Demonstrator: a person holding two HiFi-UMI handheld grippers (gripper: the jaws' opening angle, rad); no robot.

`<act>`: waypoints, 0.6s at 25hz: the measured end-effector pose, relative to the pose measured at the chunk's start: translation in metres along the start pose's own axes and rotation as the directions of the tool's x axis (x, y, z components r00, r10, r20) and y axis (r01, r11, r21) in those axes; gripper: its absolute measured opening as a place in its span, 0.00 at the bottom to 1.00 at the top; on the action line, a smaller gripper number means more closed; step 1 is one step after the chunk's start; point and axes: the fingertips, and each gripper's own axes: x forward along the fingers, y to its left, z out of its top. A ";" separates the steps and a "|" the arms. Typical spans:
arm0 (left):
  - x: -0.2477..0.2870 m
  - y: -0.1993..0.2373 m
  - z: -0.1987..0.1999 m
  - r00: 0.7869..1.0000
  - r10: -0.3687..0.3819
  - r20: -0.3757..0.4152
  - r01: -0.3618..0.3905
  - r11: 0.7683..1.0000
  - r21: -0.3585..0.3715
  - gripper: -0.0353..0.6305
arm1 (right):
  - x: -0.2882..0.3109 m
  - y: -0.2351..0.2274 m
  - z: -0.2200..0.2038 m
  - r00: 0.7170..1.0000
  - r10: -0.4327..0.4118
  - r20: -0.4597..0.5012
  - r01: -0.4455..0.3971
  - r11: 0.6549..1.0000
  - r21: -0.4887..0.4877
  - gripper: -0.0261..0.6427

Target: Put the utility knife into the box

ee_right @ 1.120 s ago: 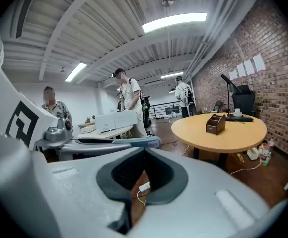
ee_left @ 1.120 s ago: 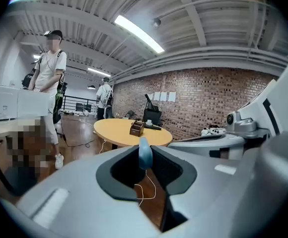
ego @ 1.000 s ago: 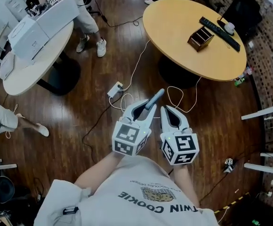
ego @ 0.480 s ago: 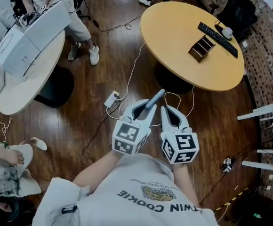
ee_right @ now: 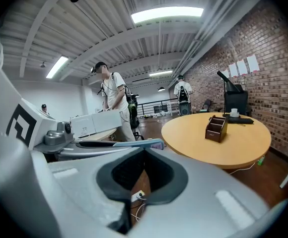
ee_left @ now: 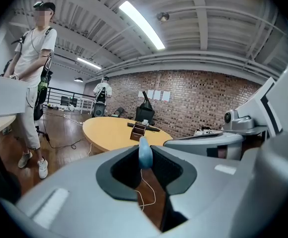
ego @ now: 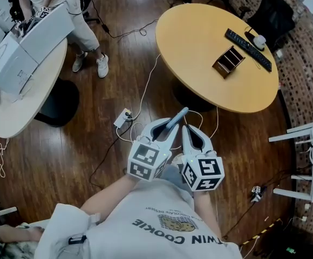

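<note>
Most of the utility knife [ego: 179, 116] is hidden between the fingers [ego: 150, 127] of the left gripper [ego: 167, 127].

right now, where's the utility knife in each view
Head view: just below centre, the utility knife sticks out of the left claw toward the round table.
Left gripper view: dead centre, the knife's blue end between the jaws.
Right gripper view: left of centre, the knife lying level just above the jaws.
Shared landmark: the brown box on the round table, seen in all three.
</note>
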 end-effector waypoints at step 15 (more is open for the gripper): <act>0.157 -0.026 0.042 0.995 0.102 0.002 -0.102 0.993 0.062 0.17 | 0.046 -0.158 0.039 0.996 0.092 0.004 -0.092 0.996 -0.011 0.04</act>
